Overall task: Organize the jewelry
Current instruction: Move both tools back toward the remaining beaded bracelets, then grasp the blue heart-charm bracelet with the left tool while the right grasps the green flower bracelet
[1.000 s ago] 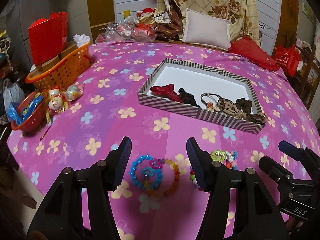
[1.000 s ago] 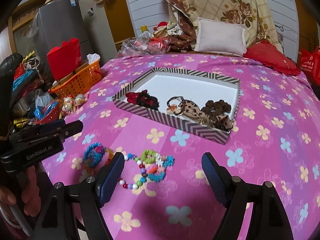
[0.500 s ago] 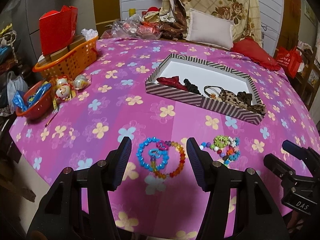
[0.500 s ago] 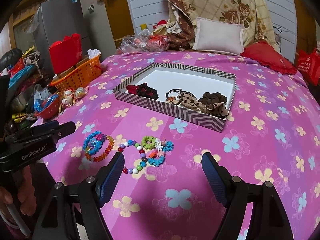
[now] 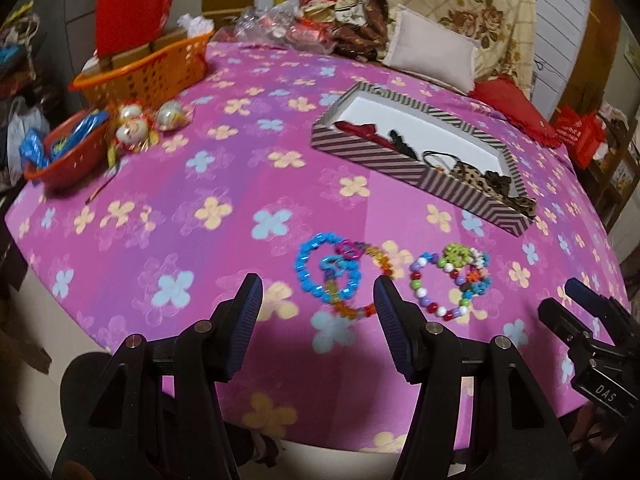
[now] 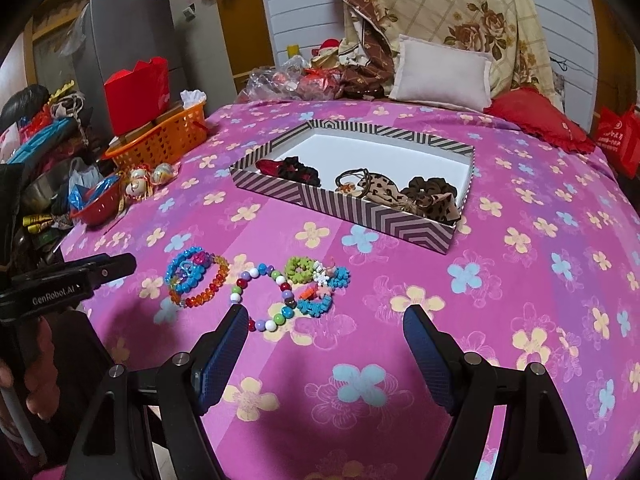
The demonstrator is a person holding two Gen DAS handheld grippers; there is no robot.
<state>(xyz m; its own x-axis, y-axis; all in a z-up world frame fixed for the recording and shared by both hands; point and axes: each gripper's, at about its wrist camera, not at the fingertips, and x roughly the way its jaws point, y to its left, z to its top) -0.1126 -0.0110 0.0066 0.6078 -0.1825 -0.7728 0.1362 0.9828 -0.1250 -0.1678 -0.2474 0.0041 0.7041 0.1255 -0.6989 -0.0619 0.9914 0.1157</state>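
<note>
pink cloth with pale flowers (image 6: 540, 320) covers the whole surface in front of me, a heap of bedding and cushions banked up behind it. my left tongs (image 5: 316, 312) hang with the pads apart and nothing between them, just short of the blue bead bracelet (image 5: 326, 266). my right tongs (image 6: 324, 346) stand wide too, empty, over bare cloth beside the other cluster.

the jewelry lies loose near the front edge in two groups. the blue bracelet overlaps an orange-and-yellow bead strand (image 6: 208, 290); just beside them a loop of large mixed beads (image 6: 264, 300) touches a small pile of green, white and teal pieces (image 6: 316, 284). i judge all of it light and floppy — strung beads that will sag and swing once lifted, and the round beads look slick. i'd pinch across the strand itself where it lies single, not at the overlap, or i may drag up two at once.

the striped box (image 6: 344, 204) sits further back, well apart from the beads, open on top. inside, along the near wall: a red-and-black scrunchie (image 6: 292, 170), a hair tie with a small charm (image 6: 352, 184), leopard-print and brown scrunchies (image 6: 424, 196) — the far half shows bare white floor. off to the left an orange basket (image 6: 164, 142) holds boxes, and a red bowl (image 6: 98, 208) holds blue wrappers.
</note>
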